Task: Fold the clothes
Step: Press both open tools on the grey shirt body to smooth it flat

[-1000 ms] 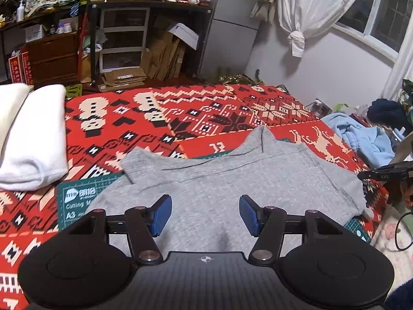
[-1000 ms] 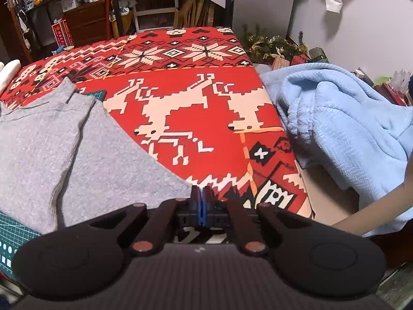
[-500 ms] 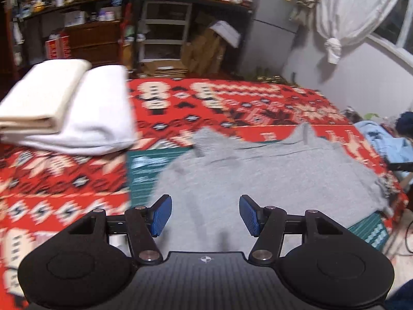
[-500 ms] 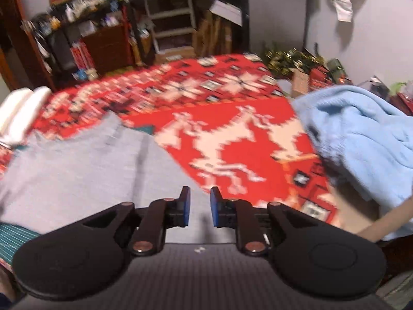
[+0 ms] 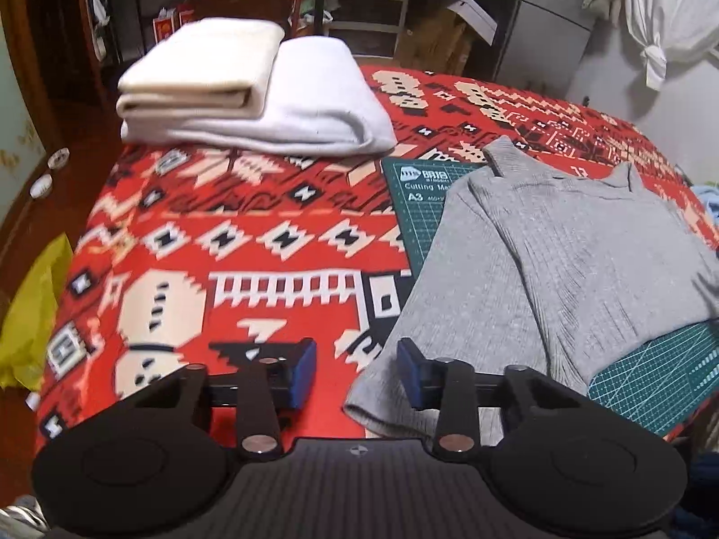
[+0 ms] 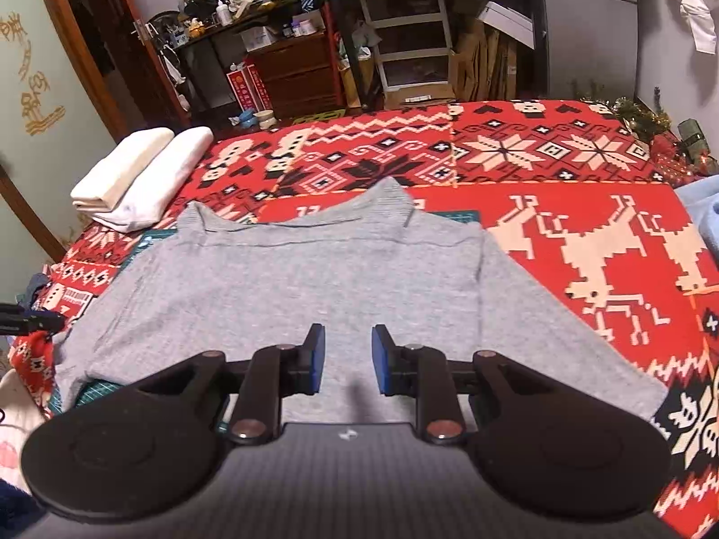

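**On the red patterned bedspread, a grey top waits to be folded**

Over the near left sleeve hem the left gripper (image 5: 356, 373) hangs with jaws wide and empty; a shallow bite there could pinch only one layer — or snag the bedspread (image 5: 224, 242) beneath; the right gripper (image 6: 343, 359), parted narrowly and empty, hovers above the hem. The grey top (image 6: 287, 287) lies flat on a green cutting mat (image 5: 415, 197), collar away, sleeves splayed, ribbed and faintly wrinkled — soft, likely to drag askew if lifted unevenly.
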Available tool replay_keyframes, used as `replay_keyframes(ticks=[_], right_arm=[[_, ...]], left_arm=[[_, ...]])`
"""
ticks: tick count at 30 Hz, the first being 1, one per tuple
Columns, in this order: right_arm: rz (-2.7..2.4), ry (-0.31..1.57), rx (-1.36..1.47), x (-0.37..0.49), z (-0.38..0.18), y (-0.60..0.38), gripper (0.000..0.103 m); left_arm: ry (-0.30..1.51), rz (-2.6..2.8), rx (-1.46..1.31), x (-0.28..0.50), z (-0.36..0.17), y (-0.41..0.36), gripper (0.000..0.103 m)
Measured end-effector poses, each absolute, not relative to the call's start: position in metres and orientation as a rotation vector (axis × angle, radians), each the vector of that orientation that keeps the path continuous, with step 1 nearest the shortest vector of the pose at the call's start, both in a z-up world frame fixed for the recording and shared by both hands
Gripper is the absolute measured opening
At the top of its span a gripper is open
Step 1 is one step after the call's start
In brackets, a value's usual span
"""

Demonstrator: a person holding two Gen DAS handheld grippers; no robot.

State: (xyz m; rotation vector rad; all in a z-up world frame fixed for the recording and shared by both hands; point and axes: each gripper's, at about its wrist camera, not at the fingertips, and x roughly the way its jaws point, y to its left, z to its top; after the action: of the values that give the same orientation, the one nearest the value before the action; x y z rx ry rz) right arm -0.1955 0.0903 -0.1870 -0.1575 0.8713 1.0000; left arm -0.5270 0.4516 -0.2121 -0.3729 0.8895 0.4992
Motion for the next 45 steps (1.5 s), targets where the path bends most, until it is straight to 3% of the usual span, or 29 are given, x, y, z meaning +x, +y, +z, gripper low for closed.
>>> replay_keyframes(ticks=[2,4,7,24,26,28,31,33,40,43,45], right_arm=[[0.997,0.867,-0.165,-0.198,-0.185,0.094,0.025],[0.991,0.867,-0.166,-0.197,-0.184,0.093,0.025],[0.996,0.866,-0.176,-0.199,-0.182,0.089,0.025],[0.974,0.883,-0.177,-0.200,-0.182,0.087,0.025],[0.969,0.891,-0.178,-0.200,-0.184,0.086,0.027],[0.966,0.890,-0.188,-0.202,-0.185,0.085,0.031],[0.961,0.872,-0.218,-0.208,-0.185,0.084,0.038],[0.956,0.861,-0.232,-0.212,-0.185,0.082,0.051],[0.935,0.835,-0.231,-0.223,-0.190,0.079,0.081],[0.926,0.804,-0.251,-0.232,-0.194,0.082,0.103],[0.914,0.796,-0.275,-0.237,-0.197,0.085,0.102]], left_arm=[[0.898,0.485,-0.380,-0.528,-0.215,0.452,0.033],[0.909,0.464,-0.382,-0.529,-0.219,0.450,0.017],[0.923,0.447,-0.312,-0.525,-0.223,0.439,0.004],[0.968,0.569,-0.139,-0.509,-0.221,0.475,0.003],[0.980,0.581,-0.116,-0.506,-0.221,0.472,0.007],[0.979,0.587,-0.099,-0.506,-0.219,0.470,0.020],[0.959,0.624,-0.080,-0.507,-0.212,0.464,0.023],[0.930,0.647,-0.070,-0.507,-0.204,0.457,0.026],[0.774,0.592,-0.133,-0.487,-0.172,0.424,0.053],[0.730,0.505,-0.246,-0.472,-0.168,0.406,0.066],[0.726,0.452,-0.297,-0.460,-0.171,0.391,0.076]])
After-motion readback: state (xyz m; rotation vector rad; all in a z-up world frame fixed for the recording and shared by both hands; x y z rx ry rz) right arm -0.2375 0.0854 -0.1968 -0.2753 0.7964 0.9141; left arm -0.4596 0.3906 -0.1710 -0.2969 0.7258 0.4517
